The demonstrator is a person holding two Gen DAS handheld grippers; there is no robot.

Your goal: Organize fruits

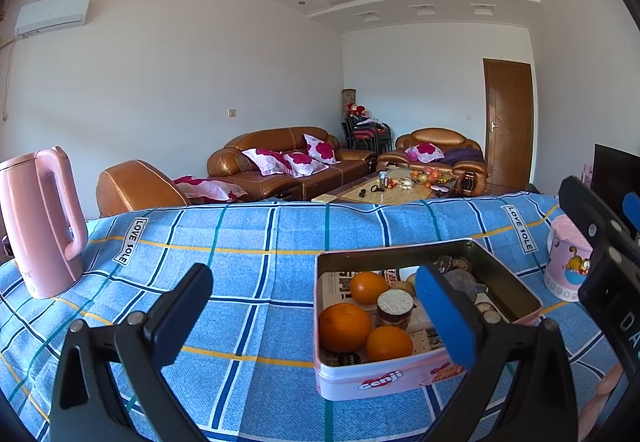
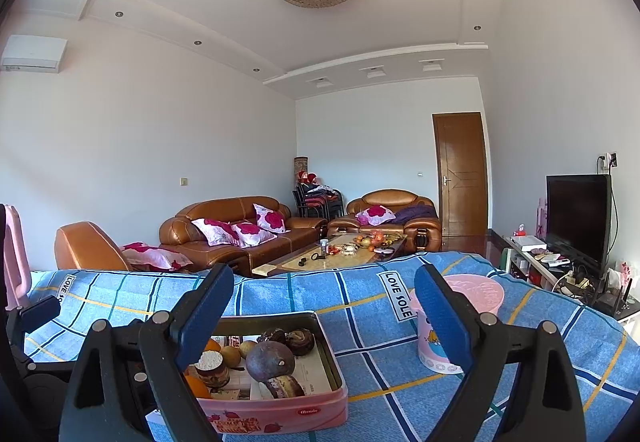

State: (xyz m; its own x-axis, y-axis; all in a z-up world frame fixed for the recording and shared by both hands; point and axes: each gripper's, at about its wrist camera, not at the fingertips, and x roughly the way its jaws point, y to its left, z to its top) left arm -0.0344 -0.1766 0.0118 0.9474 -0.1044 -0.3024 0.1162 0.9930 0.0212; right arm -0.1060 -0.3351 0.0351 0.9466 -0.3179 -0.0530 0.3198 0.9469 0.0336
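Note:
A pink tin box (image 1: 384, 382) sits on the blue checked cloth and holds three oranges (image 1: 344, 327), a small jar (image 1: 395, 307), dark purple fruits and yellowish fruits. In the right wrist view the tin (image 2: 280, 412) shows a dark purple fruit (image 2: 270, 362), brown-and-white pieces and kiwi-like fruits (image 2: 231, 356). My left gripper (image 1: 316, 316) is open and empty, hovering just before the tin's left side. My right gripper (image 2: 324, 320) is open and empty, above the tin's right edge. The right gripper also shows at the right edge of the left wrist view (image 1: 600, 242).
A pink kettle (image 1: 40, 222) stands at the table's left. A pink cartoon cup (image 1: 566, 262) stands right of the tin; it also shows in the right wrist view (image 2: 452, 326). Beyond the table are brown sofas, a coffee table, a door and a TV (image 2: 578, 220).

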